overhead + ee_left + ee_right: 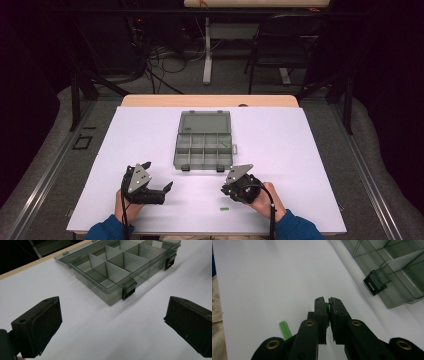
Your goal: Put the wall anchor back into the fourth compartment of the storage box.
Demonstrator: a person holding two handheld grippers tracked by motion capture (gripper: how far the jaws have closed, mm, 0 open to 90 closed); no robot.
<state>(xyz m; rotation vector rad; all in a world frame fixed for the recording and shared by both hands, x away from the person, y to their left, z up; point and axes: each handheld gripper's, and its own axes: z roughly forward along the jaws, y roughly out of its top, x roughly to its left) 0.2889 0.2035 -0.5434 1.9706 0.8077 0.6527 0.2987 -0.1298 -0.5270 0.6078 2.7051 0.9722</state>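
**One green piece pinched, one lying loose, the box open ahead**

You have the right gripper [328,305] closed down on a small green piece [327,308]; in the right gripper view a thin sliver of green shows between the two black jaws, which stand almost together; a second green piece [284,329], a short flat-ended stick, lies on the white table [300,150] just beside that gripper, and shows in the high view as a small green mark [224,208] near your right hand [265,197]. Your left gripper [112,322] hangs wide and holds nothing; its padded jaws stand far apart, pointing toward the organizer box [203,145].

By my reading you are at the carry step: the piece is gripped and not yet delivered. The next move likely calls for lifting clear of the table, travelling to the box, and letting go over one compartment; a green bit [224,143] seems already to sit in a right-hand cell, though it is too small to be sure.

The box is smoky translucent plastic, hard and glossy, split by thin upright dividers into square cells; its lid [205,122] lies folded back flat, and two dark latches [128,289] hang from the near wall; the table cover is matte and smooth, so a light stick may skid.
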